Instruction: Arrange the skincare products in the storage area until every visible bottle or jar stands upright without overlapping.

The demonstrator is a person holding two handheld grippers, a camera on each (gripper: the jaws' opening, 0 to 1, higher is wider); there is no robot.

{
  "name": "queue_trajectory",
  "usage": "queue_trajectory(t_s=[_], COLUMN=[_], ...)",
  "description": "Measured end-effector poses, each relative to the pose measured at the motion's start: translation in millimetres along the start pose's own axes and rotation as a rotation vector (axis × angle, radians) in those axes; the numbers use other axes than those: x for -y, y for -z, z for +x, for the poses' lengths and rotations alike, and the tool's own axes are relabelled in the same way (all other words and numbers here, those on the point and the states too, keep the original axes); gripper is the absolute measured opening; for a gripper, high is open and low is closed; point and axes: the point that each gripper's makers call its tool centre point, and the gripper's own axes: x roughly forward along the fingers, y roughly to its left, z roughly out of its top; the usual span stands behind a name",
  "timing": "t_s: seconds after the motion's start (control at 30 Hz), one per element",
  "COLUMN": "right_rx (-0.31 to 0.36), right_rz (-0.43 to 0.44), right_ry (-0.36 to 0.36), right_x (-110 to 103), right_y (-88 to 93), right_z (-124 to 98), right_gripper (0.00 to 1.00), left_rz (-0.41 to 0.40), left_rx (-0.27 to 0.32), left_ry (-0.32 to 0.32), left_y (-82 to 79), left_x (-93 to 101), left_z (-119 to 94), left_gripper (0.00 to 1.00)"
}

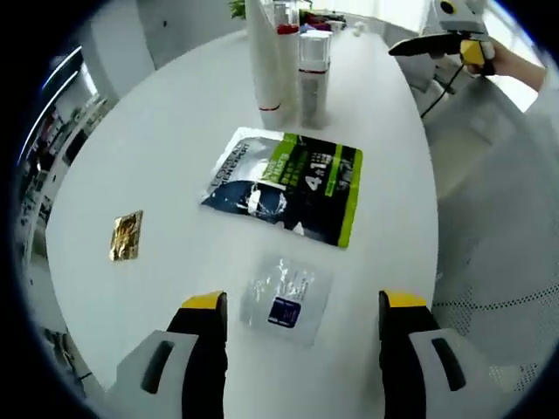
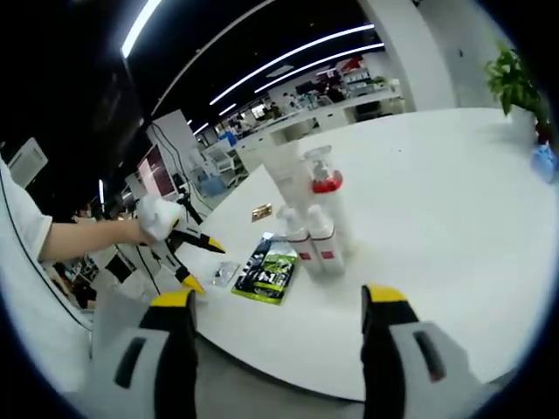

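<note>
upright, white bottles [image 2: 316,236] clustered touching, red-banded, beside green sachet [image 1: 288,182]

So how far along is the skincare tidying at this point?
Done: the bottles stand upright in a tight cluster. In hand: nothing; the left gripper hovers open over the clear sachet. Left: that, the green pouch and the gold sachet lie flat, loose.

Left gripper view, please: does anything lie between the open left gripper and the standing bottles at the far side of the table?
Yes. A small clear sachet lies just ahead of the left gripper, and a green-and-dark pouch lies flat beyond it, before the bottles.
</note>
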Motion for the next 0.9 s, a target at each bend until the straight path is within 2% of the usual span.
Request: queue_trajectory(t_s=[0.43, 0.67, 0.9], right_rx=[-0.004, 0.006, 0.011], right_rz=[-0.031, -0.039, -0.059], right_ry=[-0.027, -0.026, -0.021], right_x=[-15, -16, -18], right_y=[-0.9, -2.2, -1.5], right_z=[0, -4, -7], right_gripper=[0.78, 0.8, 0.83], left_rz=[-0.184, -0.337, -0.436], left_rx=[0.13, 0.23, 0.292], left_ry=[-0.098, -0.165, -0.204], left_y=[-0.2, -0.5, -1.7], left_x=[9.5, 11.9, 19.7], left_z=[-28, -44, -58], left_gripper=[0.79, 0.82, 0.83])
